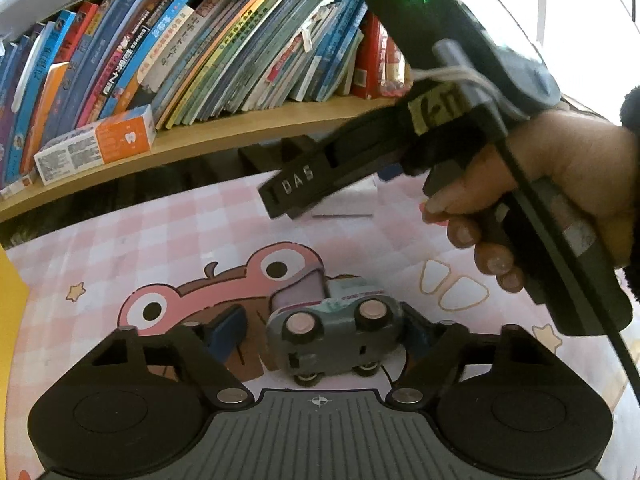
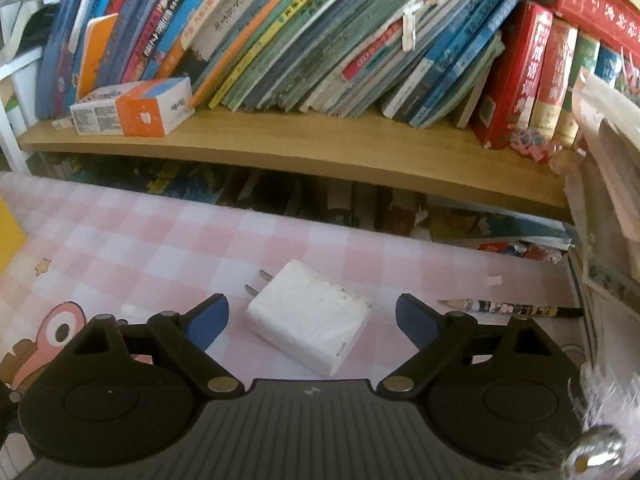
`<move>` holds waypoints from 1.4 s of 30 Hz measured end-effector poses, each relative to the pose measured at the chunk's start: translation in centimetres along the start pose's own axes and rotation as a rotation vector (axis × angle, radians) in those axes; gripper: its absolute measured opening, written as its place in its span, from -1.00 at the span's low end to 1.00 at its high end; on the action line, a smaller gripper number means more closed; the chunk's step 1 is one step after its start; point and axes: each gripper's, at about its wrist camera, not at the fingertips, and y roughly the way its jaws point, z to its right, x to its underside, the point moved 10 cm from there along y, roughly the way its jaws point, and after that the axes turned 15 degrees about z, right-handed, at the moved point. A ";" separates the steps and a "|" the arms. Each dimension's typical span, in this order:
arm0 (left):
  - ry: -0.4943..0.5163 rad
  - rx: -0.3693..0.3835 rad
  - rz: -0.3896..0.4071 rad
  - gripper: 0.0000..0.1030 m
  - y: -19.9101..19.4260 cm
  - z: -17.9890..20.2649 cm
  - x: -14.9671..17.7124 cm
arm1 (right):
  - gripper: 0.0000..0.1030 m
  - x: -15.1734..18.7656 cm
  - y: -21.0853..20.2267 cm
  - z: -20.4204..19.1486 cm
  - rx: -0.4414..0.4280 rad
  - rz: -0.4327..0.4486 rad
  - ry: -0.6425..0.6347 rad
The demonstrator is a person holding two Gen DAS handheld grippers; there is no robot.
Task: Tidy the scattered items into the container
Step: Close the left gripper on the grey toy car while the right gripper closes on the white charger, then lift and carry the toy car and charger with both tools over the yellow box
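Note:
A grey toy car (image 1: 340, 332) lies on its side, wheels toward the camera, between the blue pads of my left gripper (image 1: 324, 336). The jaws are wide and the left pad stands clear of the car, so the gripper is open. A white plug charger (image 2: 310, 322) lies flat on the pink checked mat between the fingers of my right gripper (image 2: 310, 326), which is open, both pads apart from it. The right gripper's body and the hand holding it (image 1: 472, 128) hover over the mat in the left wrist view. A pencil (image 2: 508, 307) lies right of the charger.
A wooden shelf (image 2: 304, 152) packed with leaning books runs along the back, with an orange-and-white box (image 2: 136, 108) on it. A yellow object (image 1: 10, 312) shows at the mat's left edge. Stacked papers (image 2: 612, 184) stand at the right. The mat bears a pink cartoon print (image 1: 224, 292).

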 end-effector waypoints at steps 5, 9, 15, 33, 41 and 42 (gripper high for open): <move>-0.011 0.018 0.007 0.28 -0.1 -0.2 -0.2 | 0.23 0.2 -0.1 0.1 -0.007 -0.001 0.009; -0.017 0.024 -0.003 0.28 -0.4 -0.4 -0.2 | 0.22 0.3 -0.5 -0.1 -0.010 -0.011 0.014; -0.008 0.029 0.006 0.28 -2.0 -1.0 -0.8 | 0.22 0.9 -2.2 -0.5 -0.007 -0.033 0.030; -0.028 -0.008 -0.017 0.28 -11.5 -4.3 -0.7 | 0.22 2.6 -12.4 -4.2 -0.040 -0.053 0.028; -0.052 -0.038 0.000 0.28 -16.0 -5.4 -0.5 | 0.22 2.9 -16.7 -7.1 -0.073 -0.044 0.021; -0.053 -0.042 0.000 0.28 -16.4 -5.4 -0.4 | 0.22 3.0 -17.2 -7.5 -0.077 -0.043 0.019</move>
